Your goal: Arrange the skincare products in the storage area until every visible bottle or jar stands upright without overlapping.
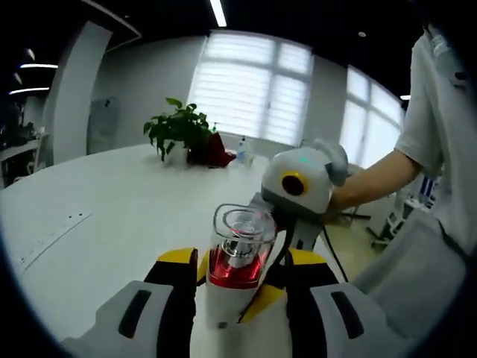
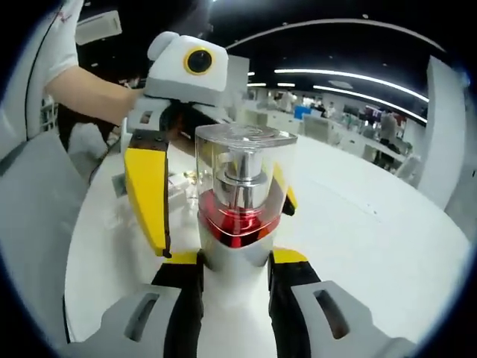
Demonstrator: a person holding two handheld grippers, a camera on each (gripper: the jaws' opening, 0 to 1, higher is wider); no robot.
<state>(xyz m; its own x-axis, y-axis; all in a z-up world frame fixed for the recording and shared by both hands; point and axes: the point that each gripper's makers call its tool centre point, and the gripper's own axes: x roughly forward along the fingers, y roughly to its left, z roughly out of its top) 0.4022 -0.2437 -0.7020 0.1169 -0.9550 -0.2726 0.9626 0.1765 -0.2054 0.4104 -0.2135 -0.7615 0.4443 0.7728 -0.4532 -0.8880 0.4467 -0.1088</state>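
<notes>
Both grippers, left gripper [image 1: 237,280] & right gripper [image 2: 235,270], clamp one pump bottle [image 2: 242,198] at frame center, above white table [image 1: 112,201]. Step: carrying; next needs upright set-down w/ clear spot.

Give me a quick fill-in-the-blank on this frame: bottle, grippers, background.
1. The bottle held between both grippers has a clear cap and a band coloured ____.
2. The jaws of the right gripper and the left gripper carry pads coloured ____.
3. In the left gripper view, a potted ____ stands on the far side of the white table.
4. Behind that pot, the window is covered by ____.

Missing words: red; yellow; plant; blinds
</notes>
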